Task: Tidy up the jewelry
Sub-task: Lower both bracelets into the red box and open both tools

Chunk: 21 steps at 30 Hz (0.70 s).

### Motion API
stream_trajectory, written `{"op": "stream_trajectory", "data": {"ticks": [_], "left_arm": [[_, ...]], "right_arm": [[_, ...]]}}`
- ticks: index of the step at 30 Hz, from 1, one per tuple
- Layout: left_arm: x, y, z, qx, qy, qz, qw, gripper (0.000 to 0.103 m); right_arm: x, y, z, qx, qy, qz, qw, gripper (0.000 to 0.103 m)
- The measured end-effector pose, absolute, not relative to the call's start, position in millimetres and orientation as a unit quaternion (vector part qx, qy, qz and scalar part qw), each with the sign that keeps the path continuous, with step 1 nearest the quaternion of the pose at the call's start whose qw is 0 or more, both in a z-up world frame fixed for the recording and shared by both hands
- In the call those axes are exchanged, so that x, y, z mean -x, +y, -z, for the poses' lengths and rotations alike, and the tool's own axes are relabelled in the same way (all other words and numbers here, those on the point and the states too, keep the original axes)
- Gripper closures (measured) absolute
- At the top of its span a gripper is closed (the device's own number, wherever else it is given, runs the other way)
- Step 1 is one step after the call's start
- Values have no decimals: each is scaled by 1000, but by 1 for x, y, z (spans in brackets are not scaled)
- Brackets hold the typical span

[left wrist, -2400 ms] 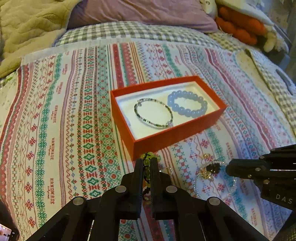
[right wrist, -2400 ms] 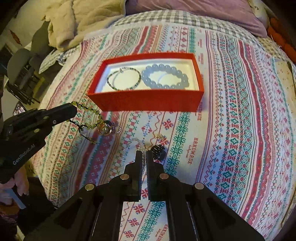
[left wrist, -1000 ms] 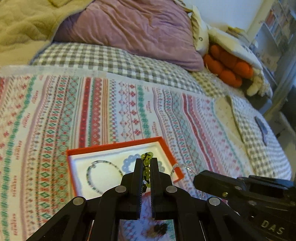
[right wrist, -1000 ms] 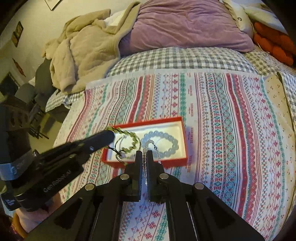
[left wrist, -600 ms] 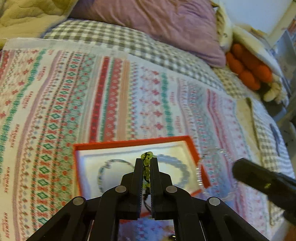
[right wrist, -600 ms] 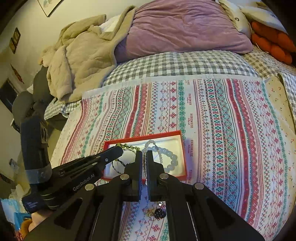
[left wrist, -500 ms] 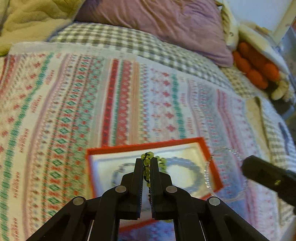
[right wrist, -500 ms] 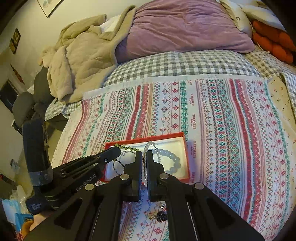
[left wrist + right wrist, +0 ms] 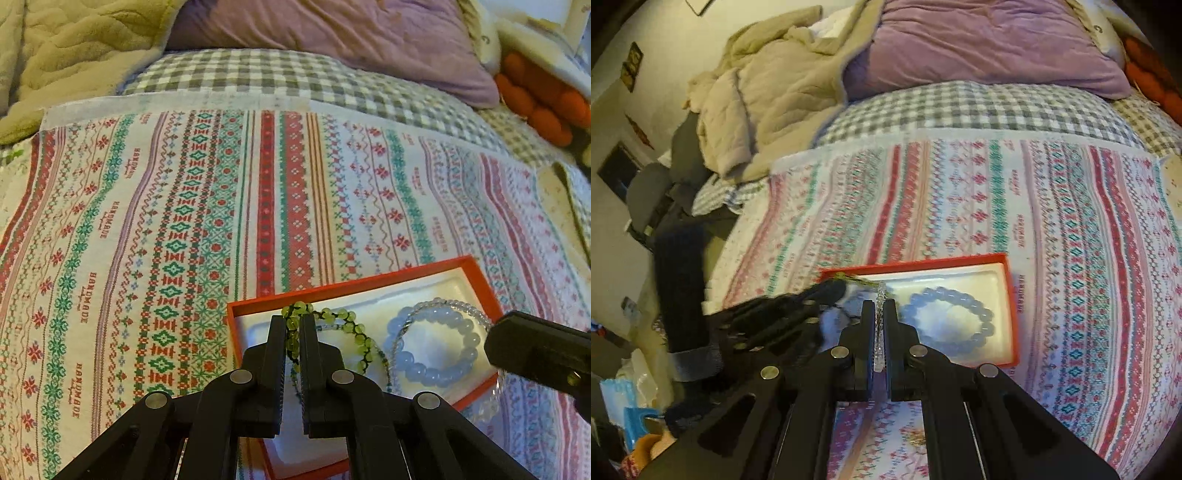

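The left claw (image 9: pixel 292 325) is clamped on a green bracelet (image 9: pixel 343 321), which hangs over the left half of the red box (image 9: pixel 369 286). This box lies on the bed (image 9: pixel 147 221), near its front edge. To do it well, I think the beads must go down on the white lining before the claw lets go. The right claw (image 9: pixel 880 308) is clamped on a clear bracelet (image 9: pixel 880 291) over the blue bracelet (image 9: pixel 945 321). The bed cloth repeats the word "HANDMADE".
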<state>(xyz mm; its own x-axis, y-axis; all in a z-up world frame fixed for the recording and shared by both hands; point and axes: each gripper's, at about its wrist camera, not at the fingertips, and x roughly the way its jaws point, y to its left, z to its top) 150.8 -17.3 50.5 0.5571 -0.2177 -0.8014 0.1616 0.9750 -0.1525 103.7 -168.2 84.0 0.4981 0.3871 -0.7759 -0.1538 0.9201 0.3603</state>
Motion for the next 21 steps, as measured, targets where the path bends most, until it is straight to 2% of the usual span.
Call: {"op": "stream_trajectory", "data": {"ticks": [17, 21], "left_arm": [[-150, -22, -48, 6, 453, 101, 886, 100], [-148, -22, -53, 6, 451, 106, 886, 87]], "right_arm": [[-130, -210, -48, -124, 496, -82, 856, 99], [-130, -211, -50, -127, 501, -86, 852, 97]]}}
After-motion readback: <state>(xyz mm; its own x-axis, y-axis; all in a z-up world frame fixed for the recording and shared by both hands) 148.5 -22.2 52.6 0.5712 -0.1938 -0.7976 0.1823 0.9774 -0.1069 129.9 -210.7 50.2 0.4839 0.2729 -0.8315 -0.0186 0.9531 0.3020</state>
